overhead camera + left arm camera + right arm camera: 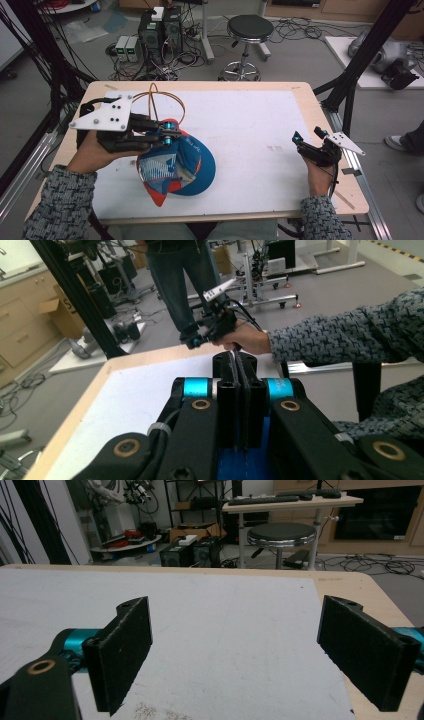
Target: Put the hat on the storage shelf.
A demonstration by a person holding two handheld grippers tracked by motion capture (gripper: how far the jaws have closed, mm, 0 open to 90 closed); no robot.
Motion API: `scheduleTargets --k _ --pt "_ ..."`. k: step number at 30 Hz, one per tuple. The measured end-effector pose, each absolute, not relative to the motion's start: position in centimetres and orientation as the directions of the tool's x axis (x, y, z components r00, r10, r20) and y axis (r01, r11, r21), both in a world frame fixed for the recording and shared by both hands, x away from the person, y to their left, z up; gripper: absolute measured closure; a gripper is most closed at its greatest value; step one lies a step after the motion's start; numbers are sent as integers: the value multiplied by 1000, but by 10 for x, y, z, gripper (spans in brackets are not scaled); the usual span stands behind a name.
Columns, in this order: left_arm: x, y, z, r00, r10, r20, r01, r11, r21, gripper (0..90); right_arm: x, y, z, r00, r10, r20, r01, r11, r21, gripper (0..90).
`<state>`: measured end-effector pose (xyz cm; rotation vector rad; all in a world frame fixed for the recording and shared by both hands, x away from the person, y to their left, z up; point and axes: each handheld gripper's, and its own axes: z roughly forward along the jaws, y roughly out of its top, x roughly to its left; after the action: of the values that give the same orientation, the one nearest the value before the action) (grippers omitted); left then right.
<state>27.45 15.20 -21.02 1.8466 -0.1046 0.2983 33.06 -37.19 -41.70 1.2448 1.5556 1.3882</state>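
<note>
A blue, orange and white cap [189, 164] rests on the white mat [245, 120] at the front left, its inside turned up. My left gripper [169, 134] comes in from the left and is shut on the cap's upper rim. In the left gripper view the two jaws press together, with blue cap fabric [240, 466] just below them. My right gripper [298, 139] hovers near the table's right edge, open and holding nothing. In its own view the right gripper [235, 652] has its jaws spread wide over bare mat. Farther off across the table is the right gripper [196, 341] in its hand.
The wooden table [320, 125] borders the mat on all sides. Behind it stand a black stool [249, 28], computer cases [160, 31] and loose cables. Black frame posts [372, 45] rise at both sides. A person's legs [181, 280] stand beyond the table's right side.
</note>
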Motion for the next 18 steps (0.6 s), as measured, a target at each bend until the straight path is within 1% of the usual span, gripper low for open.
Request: scheduleTargets --k 9,18 --pt "286 154 -178 953 103 286 -251 -260 932 878 331 -372 -417 -294 951 98 202 -39 979 135" --pt "309 162 -154 944 147 297 -259 -232 938 878 331 -372 -417 -294 950 102 203 -42 978 135"
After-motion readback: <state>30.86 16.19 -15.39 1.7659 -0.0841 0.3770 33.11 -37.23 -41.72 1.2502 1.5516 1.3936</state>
